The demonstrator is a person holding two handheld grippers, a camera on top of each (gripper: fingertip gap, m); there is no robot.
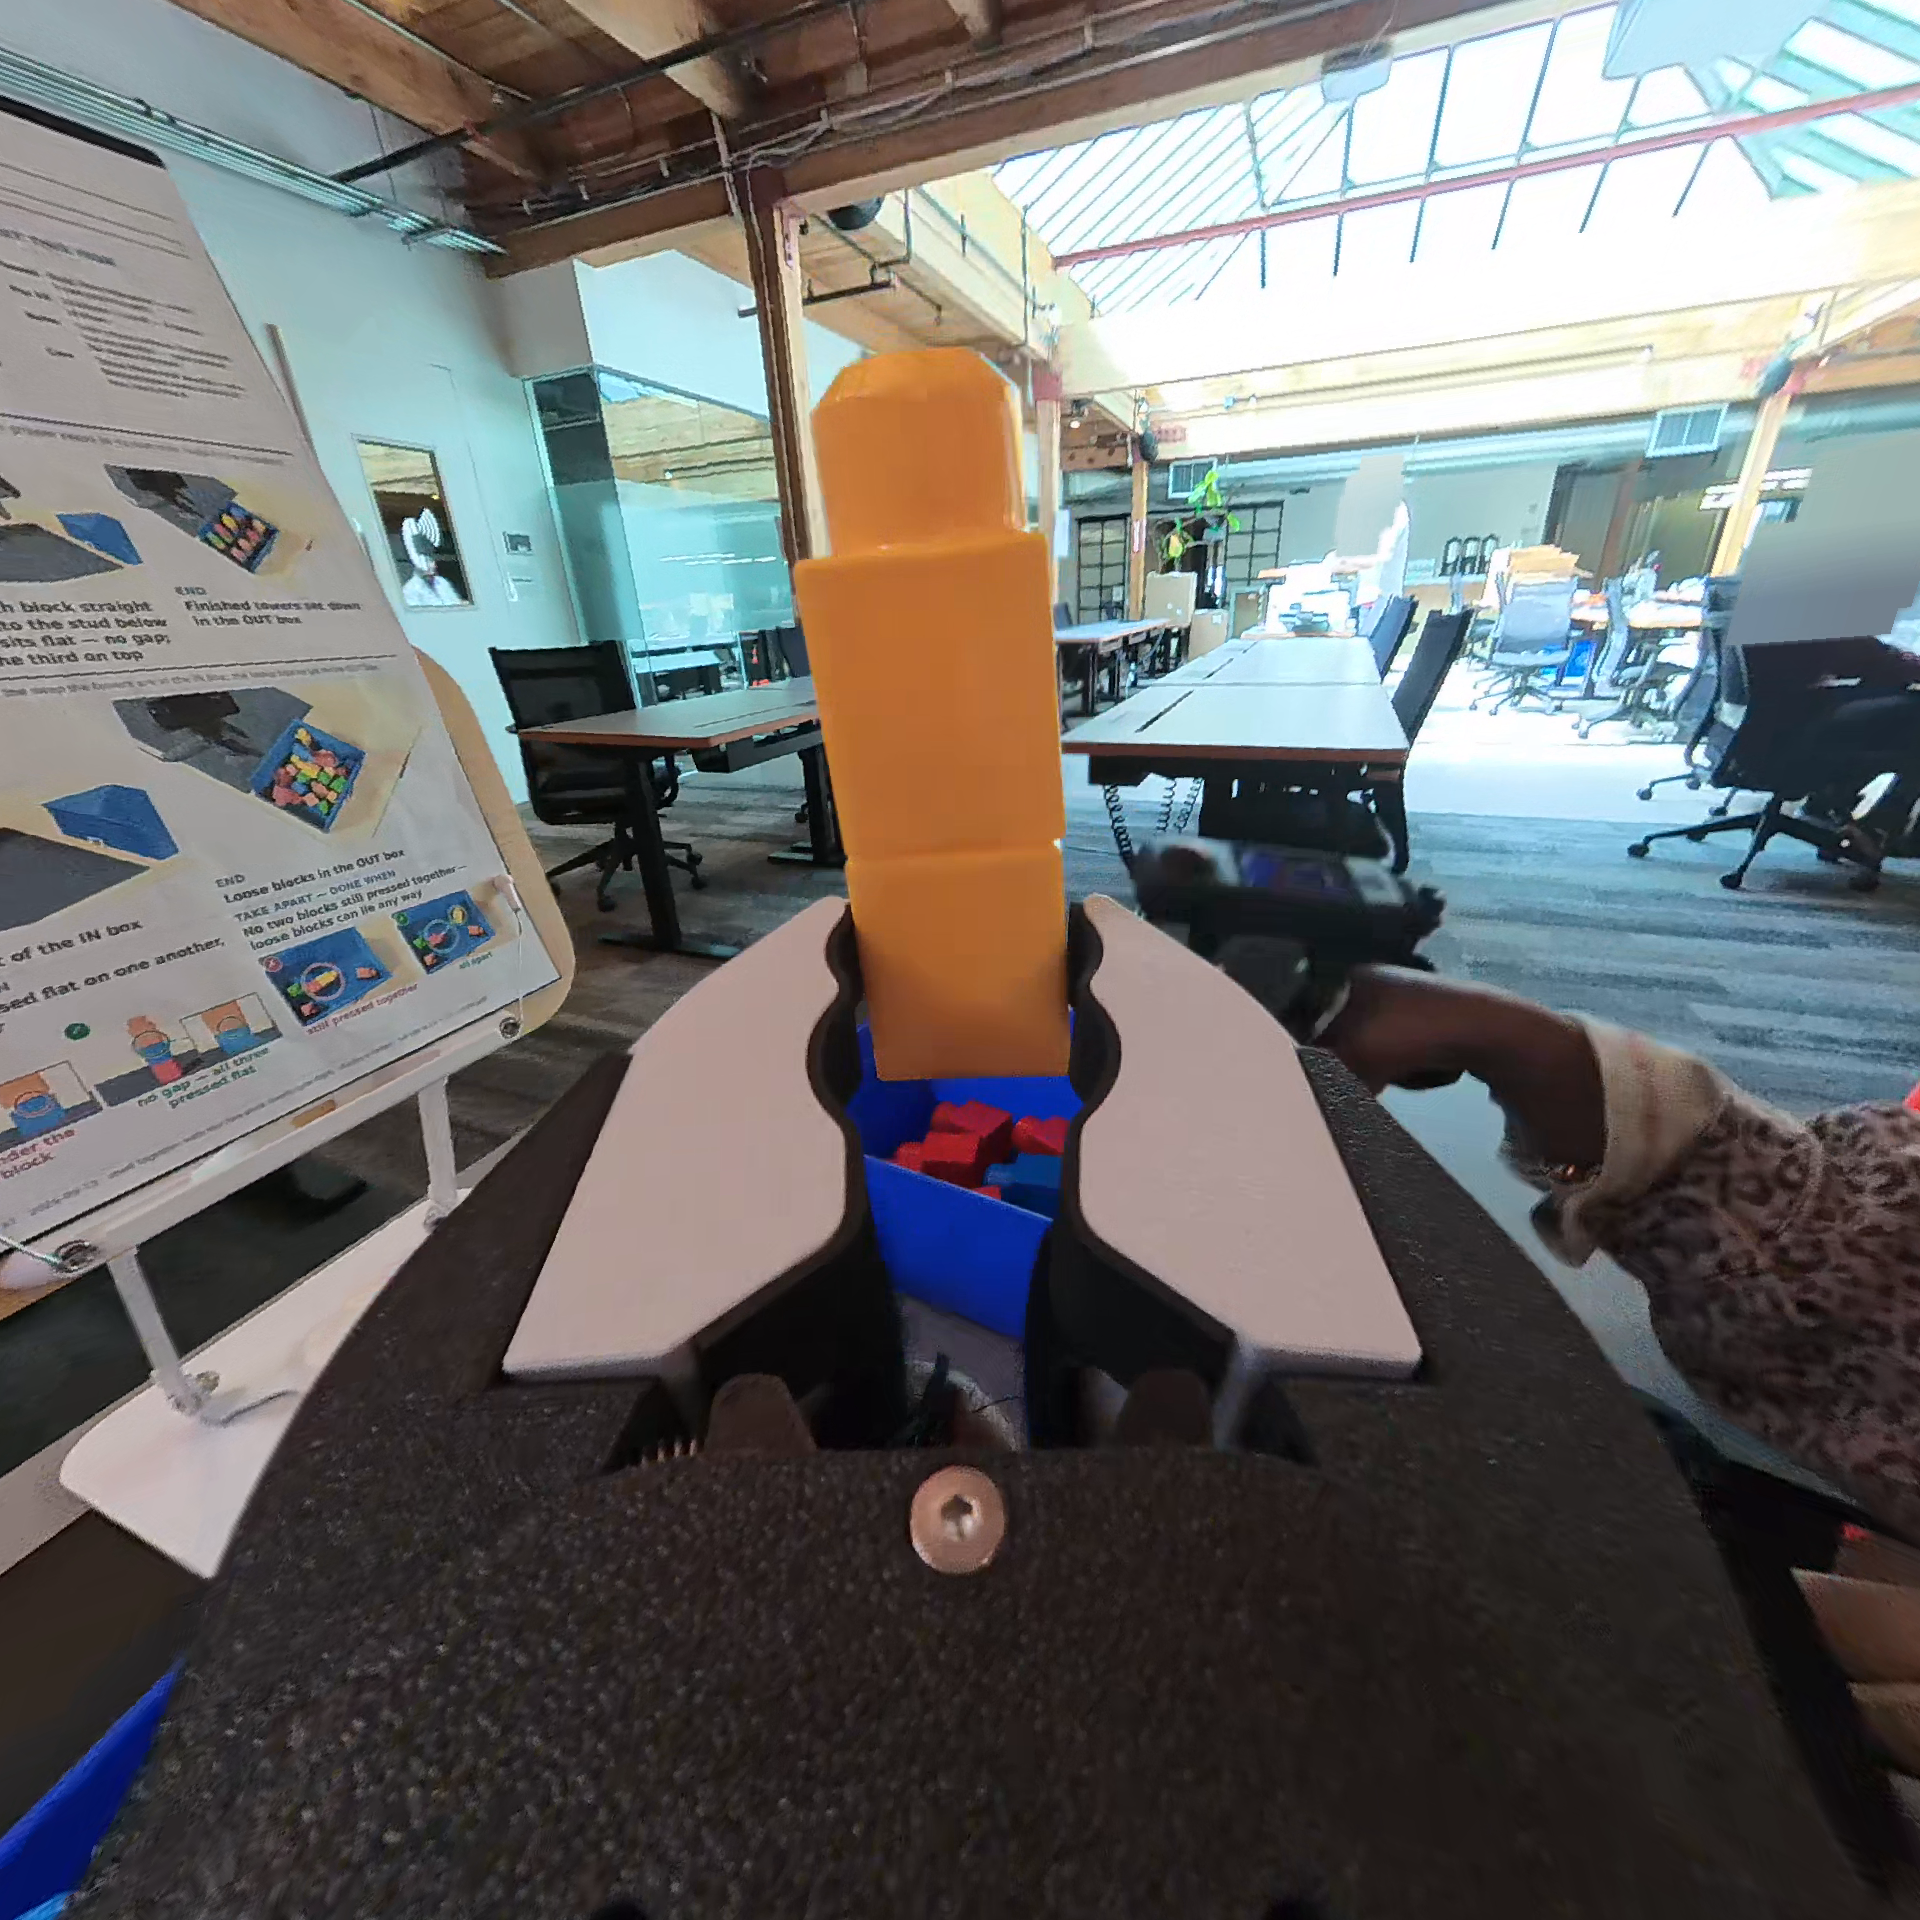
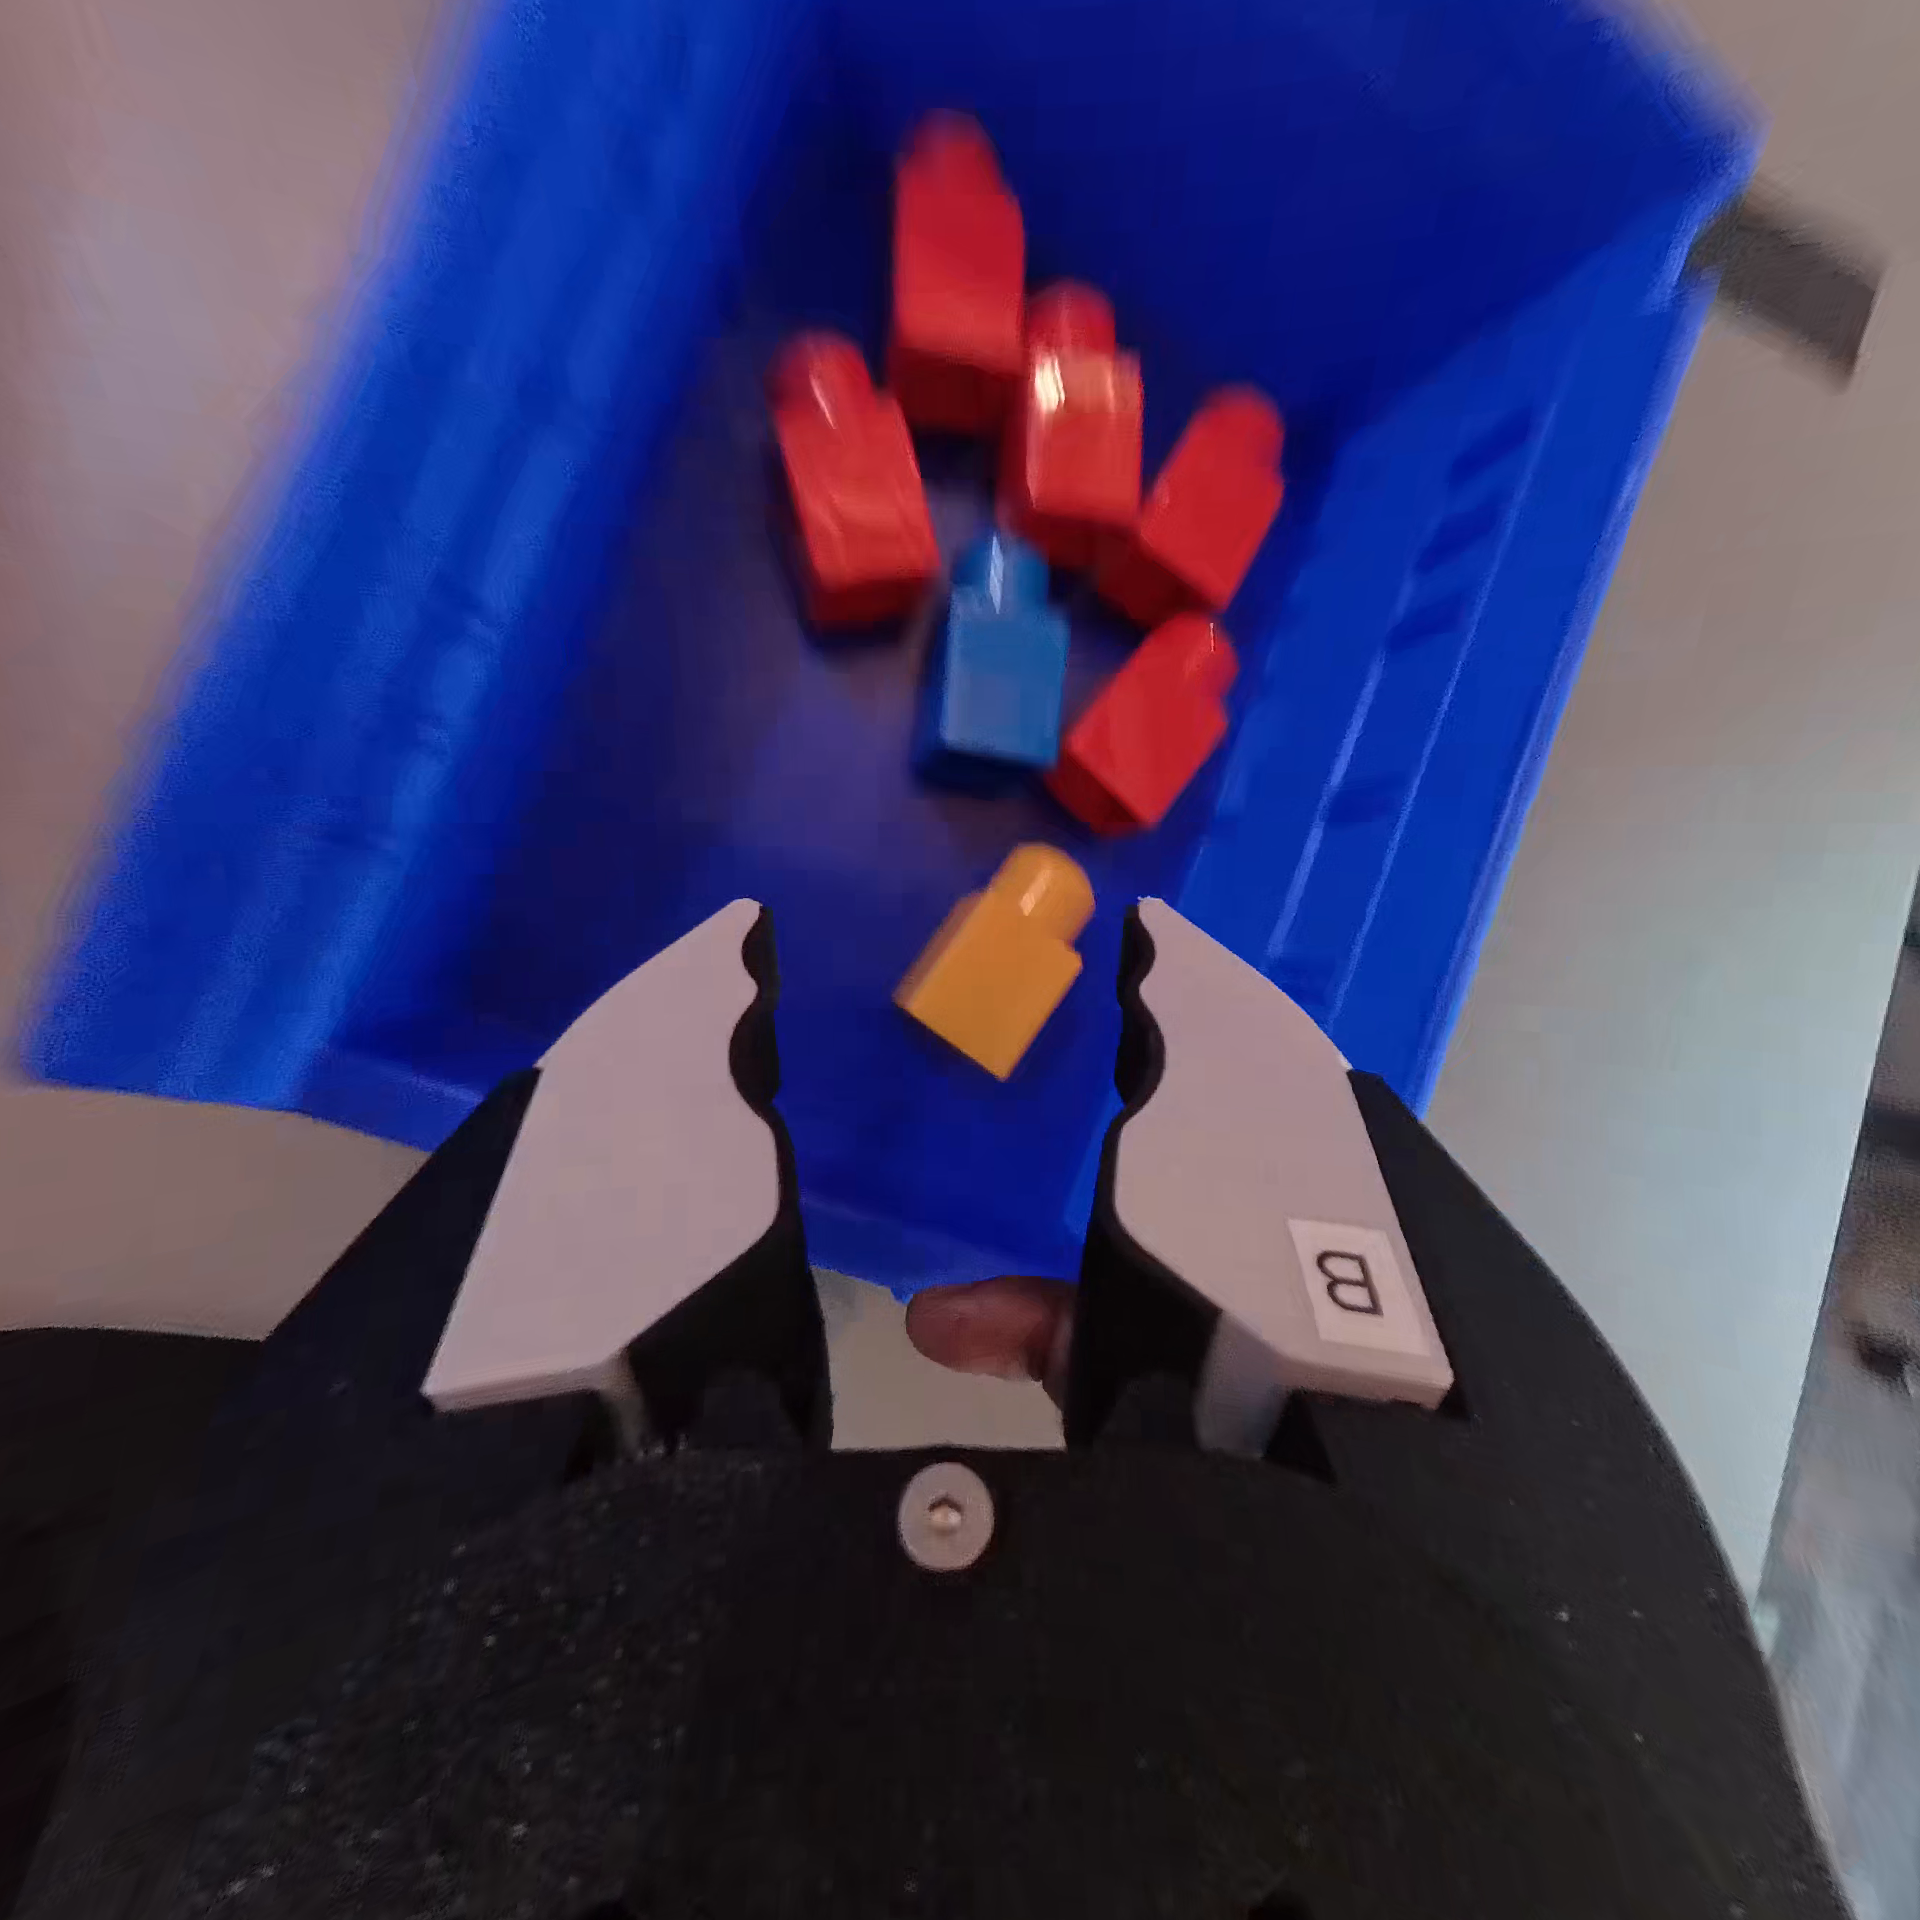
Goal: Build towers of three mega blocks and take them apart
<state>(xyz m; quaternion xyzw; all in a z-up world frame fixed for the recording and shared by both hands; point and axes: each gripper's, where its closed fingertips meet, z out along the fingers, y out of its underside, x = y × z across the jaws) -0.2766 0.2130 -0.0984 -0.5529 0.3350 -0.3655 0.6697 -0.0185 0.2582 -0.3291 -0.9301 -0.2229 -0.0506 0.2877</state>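
In the left wrist view my left gripper [image 1: 961, 935] is shut on the bottom block of an orange tower [image 1: 935, 707] of stacked blocks, held upright in the air. Below it a blue bin [image 1: 956, 1247] holds red and blue blocks. In the right wrist view my right gripper [image 2: 948, 920] is open and empty above the near end of the blue bin [image 2: 416, 675]. A loose orange block [image 2: 997, 961] lies on its side just beyond the fingertips. Farther in lie several red blocks [image 2: 852, 488] and one blue block [image 2: 992, 675]. The right gripper and the hand holding it show blurred in the left wrist view [image 1: 1288, 914].
An instruction sheet on a white stand [image 1: 208, 727] stands at the left. A second blue bin's corner [image 1: 62, 1808] shows at the lower left. A patterned sleeve [image 1: 1714, 1247] reaches in from the right. Office desks and chairs fill the background. The left gripper's tips are roughly 35 centimeters from the right gripper's.
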